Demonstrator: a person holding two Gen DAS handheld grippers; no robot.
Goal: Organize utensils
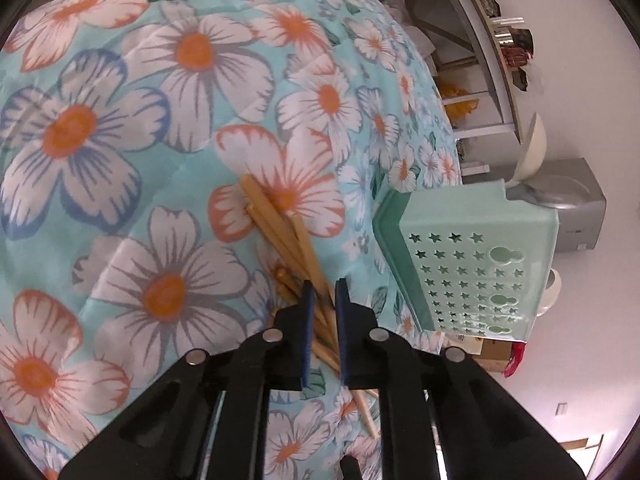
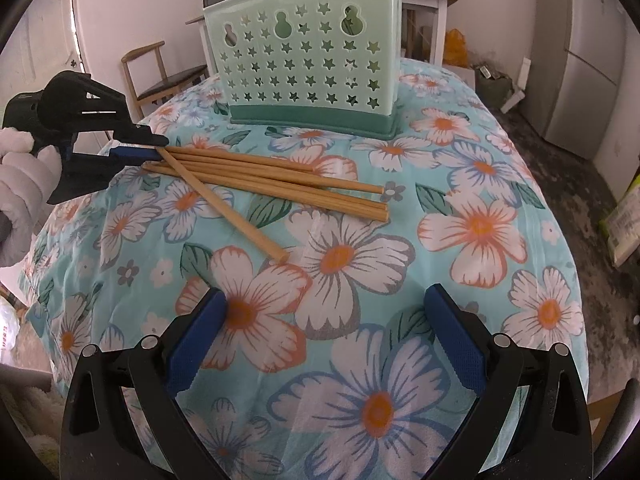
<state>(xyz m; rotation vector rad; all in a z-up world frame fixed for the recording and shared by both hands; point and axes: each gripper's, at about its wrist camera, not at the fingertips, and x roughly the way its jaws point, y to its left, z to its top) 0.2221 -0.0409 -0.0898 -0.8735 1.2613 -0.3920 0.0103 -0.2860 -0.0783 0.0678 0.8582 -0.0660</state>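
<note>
A floral tablecloth (image 2: 480,184) in turquoise covers the table, where a loose bundle of wooden chopsticks (image 2: 276,178) lies at about 11 o'clock in the right wrist view, one stick angled out of the pile toward the camera. A mint-green utensil holder (image 2: 308,68), its wall pierced with star cutouts, stands upright beyond them at 12 o'clock, apart from the sticks. The left gripper (image 1: 322,292), held in a white-gloved hand (image 2: 24,184), reaches in from 9 o'clock and has its blue-padded fingers narrowed around the near ends of the chopsticks; whether the pads actually clamp a stick cannot be told from either view. The right gripper (image 2: 324,320) hovers over the cloth at 6 o'clock, its jaws spread wide and holding nothing. A wooden chair (image 2: 160,76) stands behind the table at 10 o'clock.
</note>
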